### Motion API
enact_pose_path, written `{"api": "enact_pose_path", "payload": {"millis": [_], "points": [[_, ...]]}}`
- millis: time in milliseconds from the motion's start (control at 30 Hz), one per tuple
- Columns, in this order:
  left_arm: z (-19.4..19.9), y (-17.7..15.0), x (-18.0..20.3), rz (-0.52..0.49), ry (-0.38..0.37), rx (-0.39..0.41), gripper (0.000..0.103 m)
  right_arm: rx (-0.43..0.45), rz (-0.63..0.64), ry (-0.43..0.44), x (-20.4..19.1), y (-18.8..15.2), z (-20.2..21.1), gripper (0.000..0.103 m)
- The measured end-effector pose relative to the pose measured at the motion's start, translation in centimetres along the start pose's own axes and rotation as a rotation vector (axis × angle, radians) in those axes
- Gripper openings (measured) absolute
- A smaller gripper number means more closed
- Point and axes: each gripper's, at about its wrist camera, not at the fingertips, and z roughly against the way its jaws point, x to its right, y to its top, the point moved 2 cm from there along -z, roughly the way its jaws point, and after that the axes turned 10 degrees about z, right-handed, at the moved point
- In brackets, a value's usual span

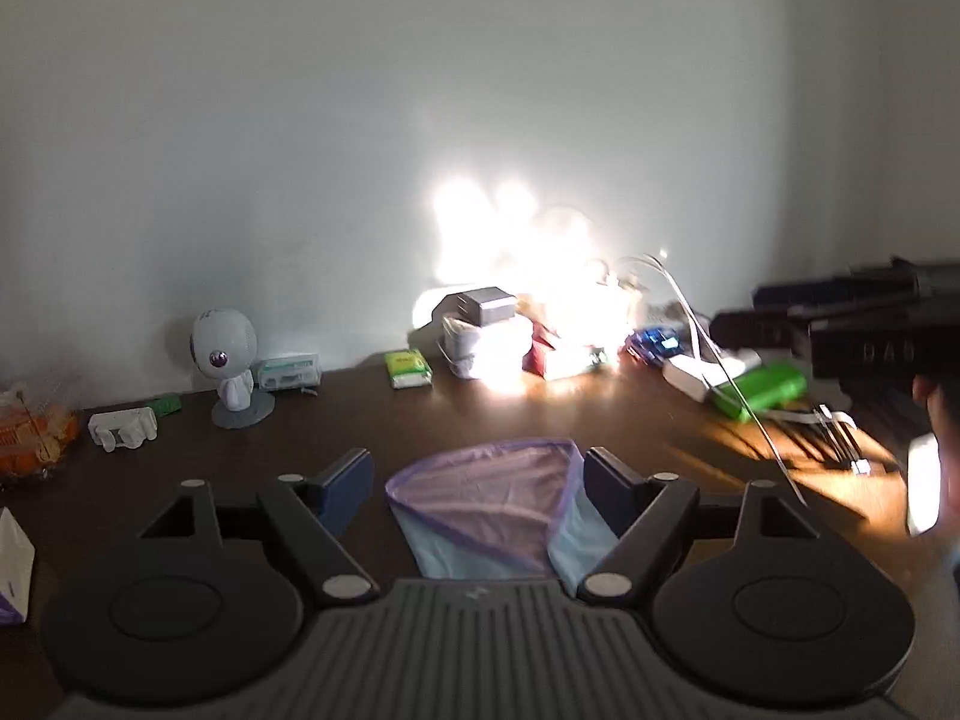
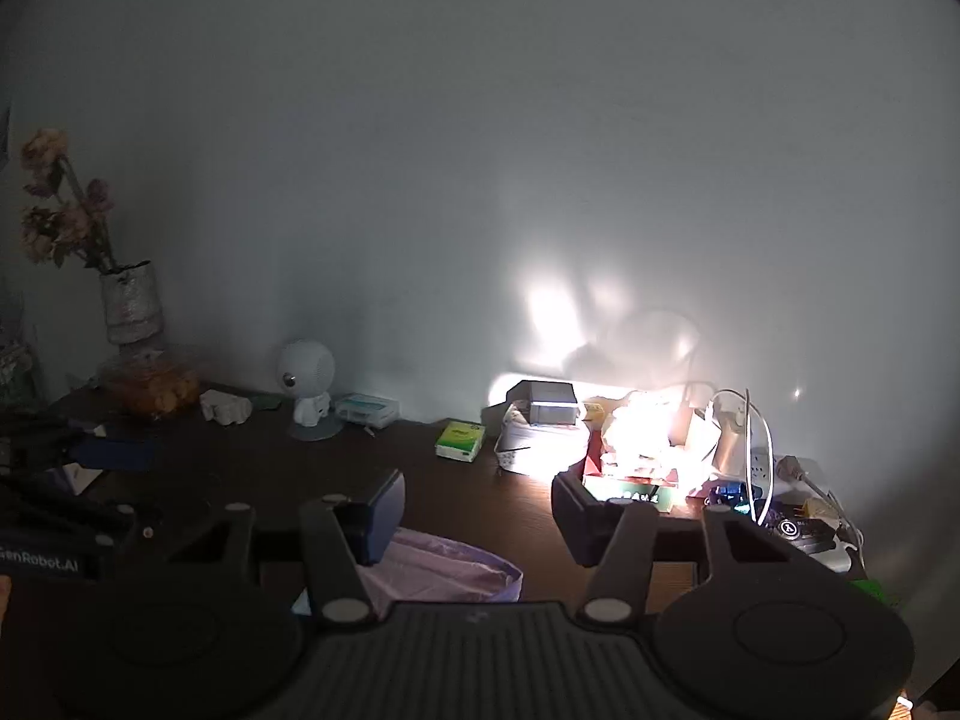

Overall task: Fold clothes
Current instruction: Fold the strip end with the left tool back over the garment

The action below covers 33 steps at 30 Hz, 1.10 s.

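A folded garment point(image 1: 492, 516) of pale lilac and light blue cloth with purple trim lies on the dark wooden table point(image 1: 300, 420). My left gripper point(image 1: 477, 477) hangs above it, open, and its pads touch nothing. In the right wrist view the same garment point(image 2: 444, 570) shows low between the fingers of my right gripper point(image 2: 480, 510), which is also open and clear of the cloth. The right gripper's dark body point(image 1: 840, 330) and a hand point(image 1: 936, 414) appear at the right edge of the left wrist view. The left gripper's body point(image 2: 54, 540) shows at the left of the right wrist view.
Along the wall stand a small white round-headed robot figure point(image 1: 231, 360), a green tissue pack point(image 1: 409, 367), boxes in a glare of sunlight point(image 1: 540, 336), a green box point(image 1: 762, 387) with cables, a bag of orange fruit point(image 1: 36, 432) and a vase of dried flowers point(image 2: 129, 306).
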Motion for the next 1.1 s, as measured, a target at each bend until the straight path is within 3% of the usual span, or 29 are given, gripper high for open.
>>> {"api": "enact_pose_path", "payload": {"millis": [67,100,167,300,367,500,567,667,767,800,933,1100], "points": [[2.8,-4.6,1.2,-0.046,-0.066,-0.066,0.089,0.004,0.090,0.057,-2.3,-1.7,3.8,0.062],[4.0,-6.9,1.5,-0.055,-0.105,-0.109,0.094,0.000,0.135,0.096,-3.7,-3.2,5.4,0.063],[6.0,-11.2,1.7,-0.028,-0.204,-0.196,0.095,-0.006,0.201,0.199,-6.4,-6.9,8.2,0.063],[9.4,-17.4,3.4,-0.062,-0.319,-0.200,0.095,-0.034,0.272,0.414,-11.8,-14.9,12.4,0.063],[10.7,-19.8,4.8,-0.119,-0.350,-0.201,0.095,-0.090,0.272,0.441,-13.8,-17.6,13.2,0.062],[10.4,-22.0,6.1,-0.211,-0.330,-0.215,0.093,-0.162,0.281,0.441,-15.9,-21.0,13.6,0.060],[9.7,-22.7,6.4,-0.237,-0.312,-0.244,0.076,-0.147,0.241,0.458,-15.7,-21.6,13.4,0.060],[9.4,-22.8,5.9,-0.207,-0.309,-0.232,0.064,-0.136,0.202,0.458,-15.4,-21.8,13.2,0.047],[9.7,-22.7,6.0,-0.212,-0.300,-0.224,0.037,-0.130,0.199,0.446,-15.3,-21.8,13.2,0.018],[9.9,-22.7,6.1,-0.215,-0.299,-0.229,0.021,-0.130,0.199,0.443,-15.2,-21.9,13.3,0.008],[11.1,-22.7,6.7,-0.241,-0.290,-0.240,0.011,-0.131,0.218,0.448,-15.2,-22.2,14.7,0.005],[14.2,-21.8,7.1,-0.265,-0.349,-0.192,0.010,-0.109,0.249,0.453,-15.2,-22.1,17.6,0.003]]}}
